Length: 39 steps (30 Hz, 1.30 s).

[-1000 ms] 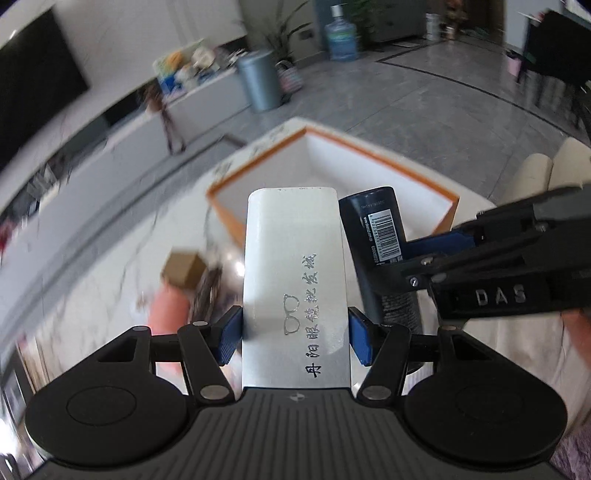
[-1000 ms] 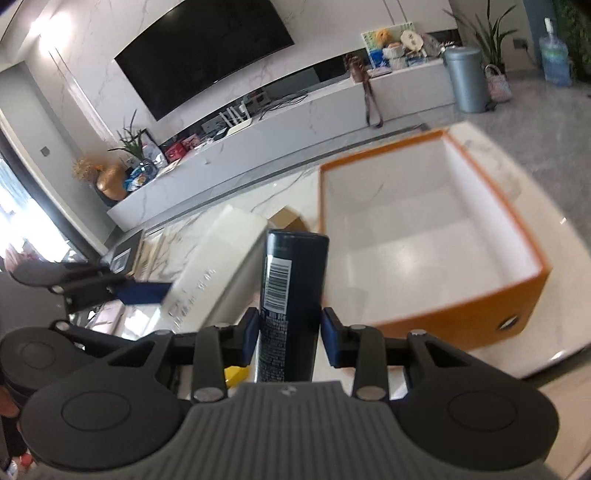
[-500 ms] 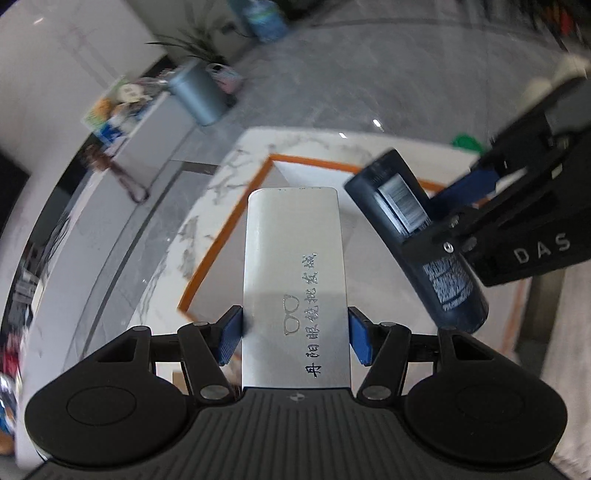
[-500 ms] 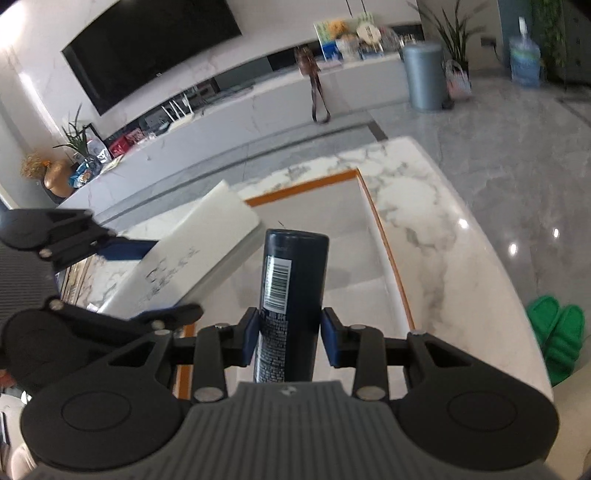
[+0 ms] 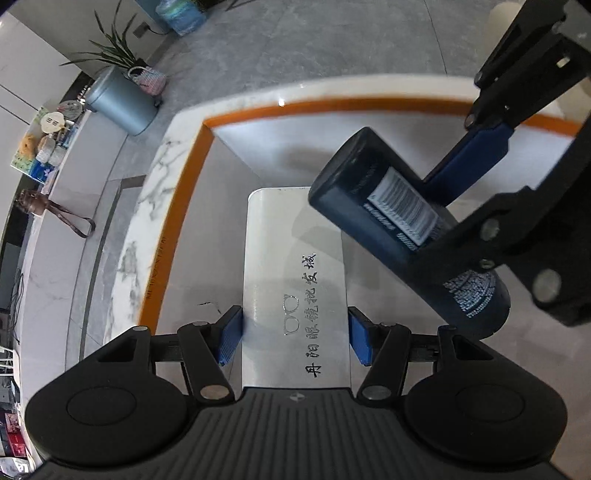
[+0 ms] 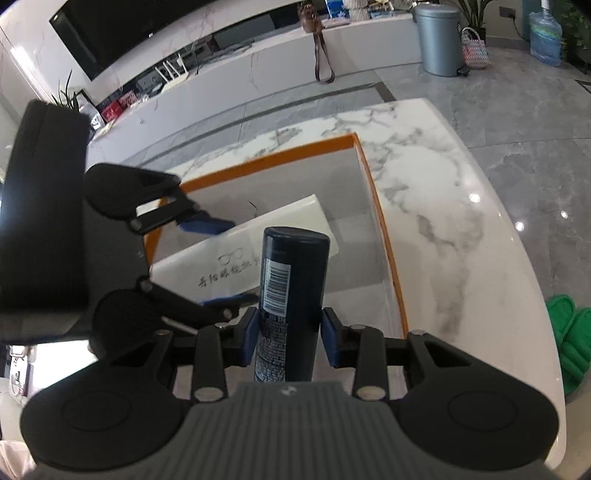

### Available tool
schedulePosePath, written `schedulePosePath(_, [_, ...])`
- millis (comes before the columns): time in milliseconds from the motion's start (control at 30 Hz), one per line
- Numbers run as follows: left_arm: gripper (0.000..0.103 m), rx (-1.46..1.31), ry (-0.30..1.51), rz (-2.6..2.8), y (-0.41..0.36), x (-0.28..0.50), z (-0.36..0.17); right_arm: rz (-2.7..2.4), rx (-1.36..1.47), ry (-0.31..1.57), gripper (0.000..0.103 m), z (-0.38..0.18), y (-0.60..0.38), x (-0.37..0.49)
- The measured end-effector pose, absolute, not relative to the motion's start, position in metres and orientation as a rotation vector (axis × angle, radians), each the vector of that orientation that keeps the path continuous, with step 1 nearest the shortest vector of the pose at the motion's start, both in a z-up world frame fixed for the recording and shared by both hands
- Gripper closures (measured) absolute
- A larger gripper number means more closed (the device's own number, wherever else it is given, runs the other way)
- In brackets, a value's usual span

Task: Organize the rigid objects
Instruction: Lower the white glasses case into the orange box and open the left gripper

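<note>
My left gripper (image 5: pixel 294 339) is shut on a white glasses case (image 5: pixel 291 266) with a spectacles logo and dark lettering. It hangs over the inside of an orange-rimmed box (image 5: pixel 184 192) with a white floor. My right gripper (image 6: pixel 290 338) is shut on a dark blue cylindrical can (image 6: pixel 291 295) with a barcode label. In the left wrist view the can (image 5: pixel 399 218) crosses above the case's far right corner, gripped by the right gripper (image 5: pixel 480 206). The right wrist view shows the case (image 6: pixel 258 251) and the left gripper (image 6: pixel 218 262) to the left of the can, over the box (image 6: pixel 380 218).
The box sits on a white marble table (image 6: pixel 443 206) whose curved edge runs close on the right. Beyond it lie grey floor tiles, green slippers (image 6: pixel 569 339), a grey bin (image 5: pixel 122 99), a water jug (image 6: pixel 545 33) and a long white counter (image 6: pixel 258 59) under a television.
Both grippers have moved over the box and come down toward its floor. The left gripper has rolled, and the can now lies across the case's far corner. Both grips are unchanged.
</note>
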<state>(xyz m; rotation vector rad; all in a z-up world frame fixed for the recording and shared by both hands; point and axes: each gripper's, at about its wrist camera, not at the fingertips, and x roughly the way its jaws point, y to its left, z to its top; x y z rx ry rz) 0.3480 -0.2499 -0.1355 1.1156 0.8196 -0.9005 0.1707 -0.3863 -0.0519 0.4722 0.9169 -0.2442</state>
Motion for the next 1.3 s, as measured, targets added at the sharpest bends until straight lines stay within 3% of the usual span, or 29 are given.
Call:
schedulePosePath(400, [0.034, 1.331, 0.748, -0.879, -0.239, 0.351, -0.17, -0.222, 0.368, 0.967, 0.067, -0.068, -0.378, 0.203])
schedulePosePath(467, [0.029, 1.346, 0.739, -0.866, -0.24, 0.348, -0.172, -0.217, 0.347, 0.97, 0.067, -0.068, -0.377, 0.205])
schedulePosePath(700, [0.028, 1.393, 0.736, -0.787, -0.242, 0.339, -0.177, -0.207, 0.26, 0.979, 0.067, -0.068, -0.372, 0.207])
schedulePosePath(833, [0.021, 1.394, 0.755, -0.726, -0.244, 0.338, -0.179, -0.189, 0.203, 0.984, 0.067, -0.066, -0.369, 0.205])
schedulePosePath(1300, [0.022, 1.083, 0.726, -0.774, -0.208, 0.323, -0.077, -0.059, -0.078, 0.991, 0.067, -0.056, -0.35, 0.203])
